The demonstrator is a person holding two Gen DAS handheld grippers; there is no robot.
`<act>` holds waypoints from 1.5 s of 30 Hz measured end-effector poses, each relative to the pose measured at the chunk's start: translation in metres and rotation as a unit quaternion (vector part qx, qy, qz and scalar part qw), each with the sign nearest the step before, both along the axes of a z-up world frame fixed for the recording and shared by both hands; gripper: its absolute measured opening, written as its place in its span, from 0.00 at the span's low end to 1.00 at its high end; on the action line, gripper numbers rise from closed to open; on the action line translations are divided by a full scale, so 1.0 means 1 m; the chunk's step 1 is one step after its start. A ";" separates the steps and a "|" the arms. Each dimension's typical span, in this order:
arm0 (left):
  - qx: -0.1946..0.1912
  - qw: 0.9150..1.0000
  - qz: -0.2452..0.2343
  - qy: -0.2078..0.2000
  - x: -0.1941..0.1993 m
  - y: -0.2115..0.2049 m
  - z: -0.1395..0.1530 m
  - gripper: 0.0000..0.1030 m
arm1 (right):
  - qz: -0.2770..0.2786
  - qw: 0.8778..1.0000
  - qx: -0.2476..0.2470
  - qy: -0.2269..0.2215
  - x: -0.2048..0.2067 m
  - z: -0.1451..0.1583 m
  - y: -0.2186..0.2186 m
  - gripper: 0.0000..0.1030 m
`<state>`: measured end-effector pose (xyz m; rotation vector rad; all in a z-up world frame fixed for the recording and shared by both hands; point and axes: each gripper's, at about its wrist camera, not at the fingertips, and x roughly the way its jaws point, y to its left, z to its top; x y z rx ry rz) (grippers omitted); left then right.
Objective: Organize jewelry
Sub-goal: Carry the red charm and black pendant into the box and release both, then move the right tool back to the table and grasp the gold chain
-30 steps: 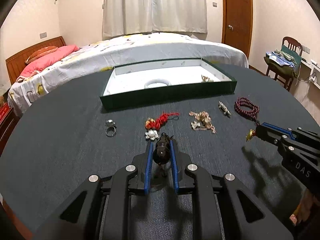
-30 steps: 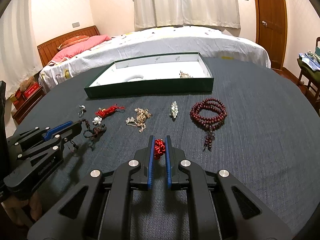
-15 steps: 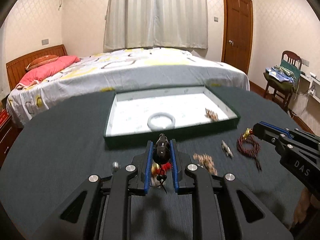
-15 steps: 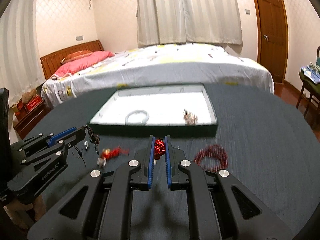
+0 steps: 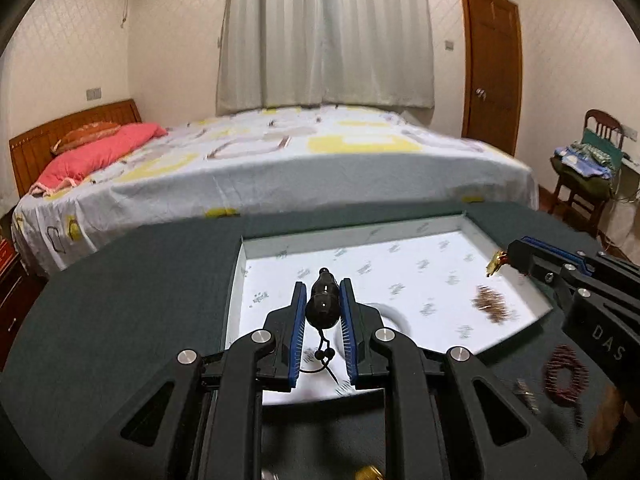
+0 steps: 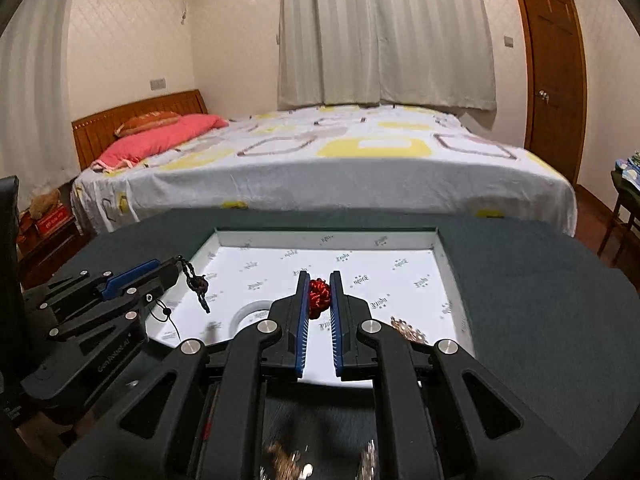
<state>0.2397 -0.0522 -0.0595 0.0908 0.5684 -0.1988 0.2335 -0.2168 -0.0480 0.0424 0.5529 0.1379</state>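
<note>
My left gripper (image 5: 323, 294) is shut on a dark bead pendant (image 5: 323, 304) with a thin black cord hanging below, held above the near left part of the open green jewelry box (image 5: 236, 276). My right gripper (image 6: 319, 286) is shut on a red knotted charm (image 6: 319, 297), above the middle of the same box (image 6: 448, 276). A white bangle (image 6: 250, 314) and a small gold chain piece (image 5: 492, 306) lie on the white lining. The left gripper shows in the right wrist view (image 6: 176, 270); the right gripper shows in the left wrist view (image 5: 514, 256).
A dark red bead bracelet (image 5: 566, 378) and a small silver piece (image 5: 526, 392) lie on the dark round table (image 5: 120, 300) near the box's right front. More small jewelry (image 6: 286, 462) lies blurred below my right gripper. A bed stands behind the table.
Both grippers rose from the table and moved forward over the box, each keeping its piece. The loose jewelry on the table dropped out of view below.
</note>
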 end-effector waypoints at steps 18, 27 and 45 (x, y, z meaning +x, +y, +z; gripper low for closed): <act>-0.005 0.990 0.018 0.140 0.059 0.013 -0.062 0.17 | -0.007 0.992 -0.016 0.128 0.067 -0.065 -0.001 0.11; 0.005 0.989 0.012 0.146 0.062 0.006 -0.063 0.39 | -0.011 0.989 -0.009 0.150 0.069 -0.072 -0.004 0.28; -0.004 0.993 0.017 0.115 0.046 0.008 -0.048 0.64 | -0.022 0.994 0.003 0.109 0.044 -0.046 -0.014 0.32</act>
